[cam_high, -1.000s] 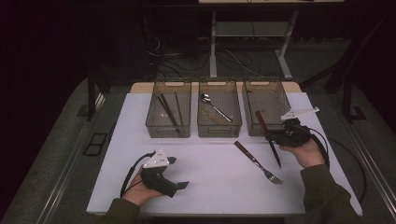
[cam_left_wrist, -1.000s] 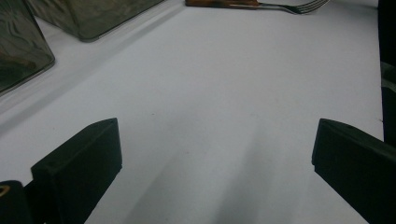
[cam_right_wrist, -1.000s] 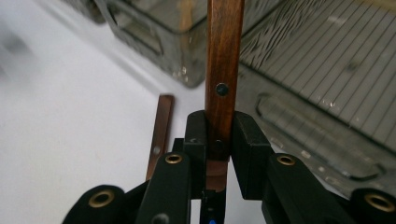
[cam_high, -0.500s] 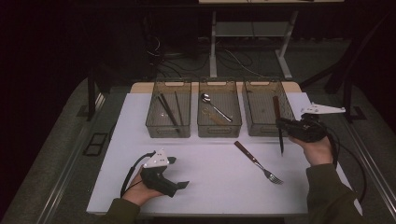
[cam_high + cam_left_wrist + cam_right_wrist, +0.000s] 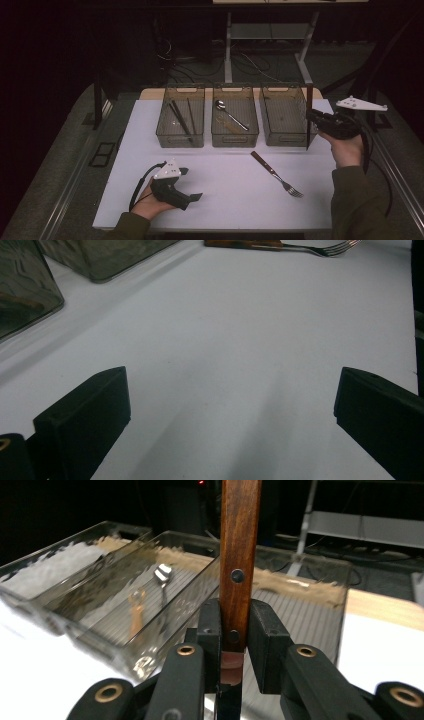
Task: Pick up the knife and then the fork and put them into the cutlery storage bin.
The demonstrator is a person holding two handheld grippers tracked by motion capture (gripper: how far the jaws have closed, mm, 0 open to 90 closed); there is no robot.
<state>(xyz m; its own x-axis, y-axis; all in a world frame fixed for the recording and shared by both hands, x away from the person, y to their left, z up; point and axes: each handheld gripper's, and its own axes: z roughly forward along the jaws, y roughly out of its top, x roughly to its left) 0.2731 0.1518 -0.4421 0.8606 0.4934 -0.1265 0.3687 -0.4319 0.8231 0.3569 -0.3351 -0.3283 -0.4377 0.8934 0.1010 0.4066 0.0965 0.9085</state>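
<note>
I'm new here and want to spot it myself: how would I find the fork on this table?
Start at the white table and its row of three clear bins along the far edge. Come toward the person from the middle bin: the fork lies alone on the bare surface. Unlike the spoon and other utensils, it sits outside any bin, wooden handle toward the bins.

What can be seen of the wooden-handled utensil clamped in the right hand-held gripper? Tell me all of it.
The wooden-handled utensil has a dark brown, glossy handle with metal rivets. It stands upright, pinched between the jaws of the right hand-held gripper. In the high view it shows as a thin dark vertical line held above the table, by the right edge of the rightmost bin. Its working end cannot be made out.
</note>
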